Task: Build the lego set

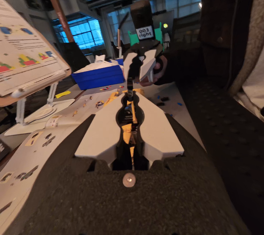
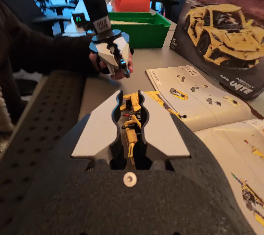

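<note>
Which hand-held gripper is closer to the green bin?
Left. The left hand-held gripper hovers just in front of the green bin; the right hand-held gripper sits farther back, over the yellow lego model.

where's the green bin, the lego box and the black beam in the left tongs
green bin (image 2: 144, 38), right wrist view, front wall
lego box (image 2: 222, 31), right wrist view, printed front face
black beam (image 2: 125, 69), right wrist view, lower end
</note>
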{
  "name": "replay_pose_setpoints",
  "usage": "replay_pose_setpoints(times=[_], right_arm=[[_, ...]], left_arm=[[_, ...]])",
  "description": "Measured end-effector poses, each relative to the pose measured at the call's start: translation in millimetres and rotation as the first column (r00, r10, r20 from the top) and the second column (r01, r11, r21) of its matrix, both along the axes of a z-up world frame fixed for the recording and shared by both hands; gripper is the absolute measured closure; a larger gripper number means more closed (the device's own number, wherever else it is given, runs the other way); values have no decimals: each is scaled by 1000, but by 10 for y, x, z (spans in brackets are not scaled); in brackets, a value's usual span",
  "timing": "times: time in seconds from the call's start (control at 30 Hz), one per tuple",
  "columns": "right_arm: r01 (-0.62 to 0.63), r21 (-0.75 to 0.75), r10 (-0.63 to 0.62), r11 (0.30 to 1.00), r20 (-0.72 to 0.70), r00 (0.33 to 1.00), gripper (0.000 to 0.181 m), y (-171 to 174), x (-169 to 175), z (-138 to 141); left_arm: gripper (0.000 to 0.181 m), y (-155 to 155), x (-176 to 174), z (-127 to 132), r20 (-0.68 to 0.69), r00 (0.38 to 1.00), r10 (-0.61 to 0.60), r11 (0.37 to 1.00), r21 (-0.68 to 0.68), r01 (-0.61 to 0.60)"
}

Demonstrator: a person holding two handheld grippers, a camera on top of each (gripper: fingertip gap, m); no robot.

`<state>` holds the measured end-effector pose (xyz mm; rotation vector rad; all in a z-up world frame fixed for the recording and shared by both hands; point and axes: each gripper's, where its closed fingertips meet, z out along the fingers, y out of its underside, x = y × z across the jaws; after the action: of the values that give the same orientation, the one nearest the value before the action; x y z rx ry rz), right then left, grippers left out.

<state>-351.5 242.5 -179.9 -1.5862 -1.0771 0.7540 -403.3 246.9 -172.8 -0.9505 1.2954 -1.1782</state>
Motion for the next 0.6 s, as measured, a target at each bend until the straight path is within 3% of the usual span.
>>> replay_pose_setpoints(times=[0.17, 0.4, 0.6], right_arm=[[-122, 70, 113, 990, 117, 987, 160, -262, -187, -138], [-117, 129, 94, 985, 167, 981, 174, -304, -194, -140], [-102, 204, 56, 974, 220, 974, 174, -261, -190, -146]], left_arm=[[175, -293, 111, -149, -112, 991, -66, 991, 111, 79], [175, -381, 134, -134, -113, 990, -89, 988, 115, 102], [175, -331, 143, -195, -129, 989, -69, 992, 99, 82]])
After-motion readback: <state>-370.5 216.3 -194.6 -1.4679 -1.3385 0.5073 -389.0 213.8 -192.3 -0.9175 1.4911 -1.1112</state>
